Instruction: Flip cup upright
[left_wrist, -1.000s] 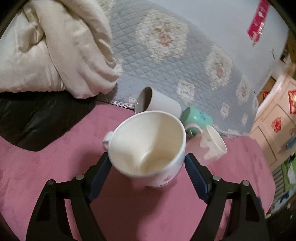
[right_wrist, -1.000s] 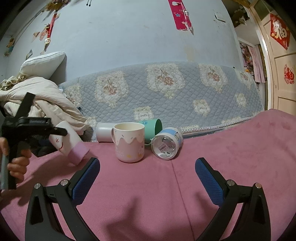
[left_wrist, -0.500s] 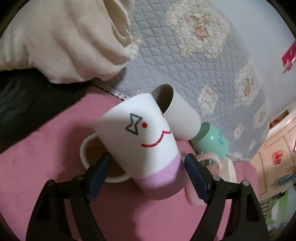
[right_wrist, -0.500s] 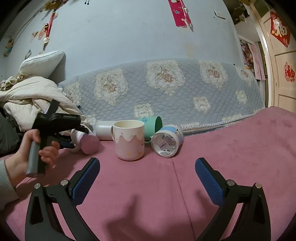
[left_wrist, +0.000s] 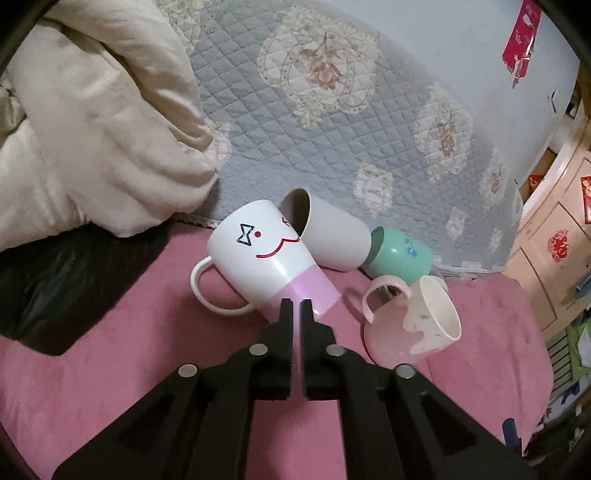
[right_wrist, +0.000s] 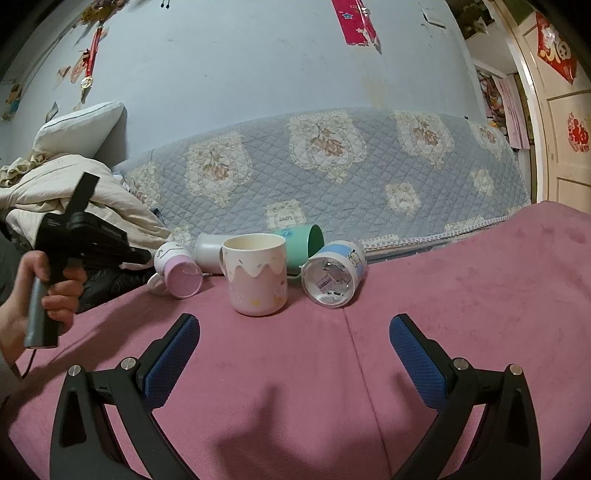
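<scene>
A white mug with a pink base and a smiley face (left_wrist: 266, 254) lies on its side on the pink blanket (left_wrist: 110, 369), base toward me, handle at the left. It also shows in the right wrist view (right_wrist: 177, 271). My left gripper (left_wrist: 294, 306) is shut and empty, its tips just short of the mug's pink base. A pale pink mug (left_wrist: 413, 328) stands upright, also in the right wrist view (right_wrist: 256, 273). My right gripper (right_wrist: 294, 339) is open and empty, well in front of the mugs.
A grey cup (left_wrist: 328, 232), a green cup (left_wrist: 400, 254) and a blue-and-white cup (right_wrist: 334, 273) lie on their sides by the quilted sofa back (left_wrist: 332, 110). A cream duvet (left_wrist: 85, 122) and a dark cloth (left_wrist: 55, 288) are at the left.
My left gripper let go of the smiley mug, which now lies on its side on the blanket. The gripper drew back and its jaws closed. The right gripper has not moved.
</scene>
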